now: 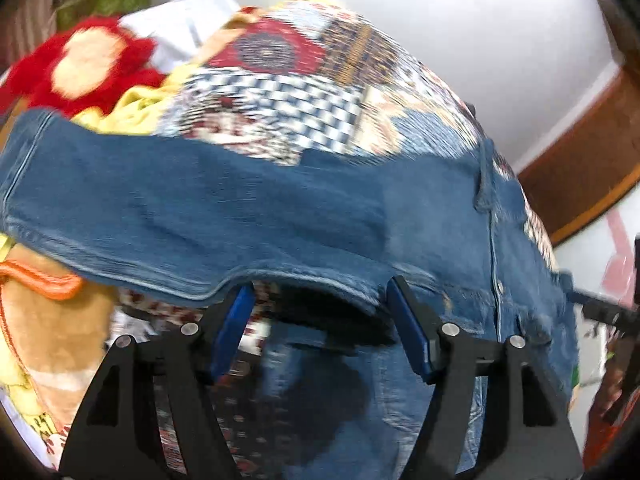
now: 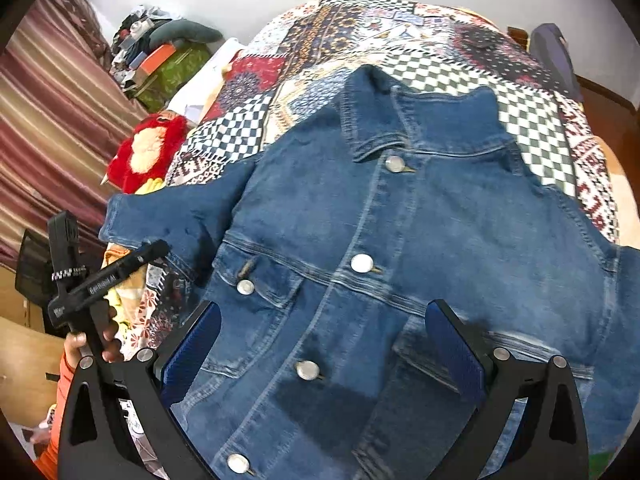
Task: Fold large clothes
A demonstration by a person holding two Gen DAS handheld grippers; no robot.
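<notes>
Denim jacket (image 2: pixel 400 248) spread front-up, buttoned, on patchwork bedspread (image 2: pixel 532 112), beneath right gripper (image 2: pixel 324 340) with fingers spread wide, sleeve just ahead of left gripper (image 1: pixel 320 300), fingers apart and empty, red plush toy (image 2: pixel 148 156) beyond sleeve

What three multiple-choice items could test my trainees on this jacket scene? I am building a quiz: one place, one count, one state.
1. The denim jacket lies on:
A. patchwork bedspread
B. bare floor
C. chair

2. Metal buttons down its front placket:
A. two
B. four
C. seven

3. The right gripper is:
A. shut on a sleeve
B. open above the jacket
C. shut on the collar

Answers: 1 A, patterned spread surrounds it. 2 B, four show down the placket. 3 B, fingers spread, nothing pinched.
</notes>
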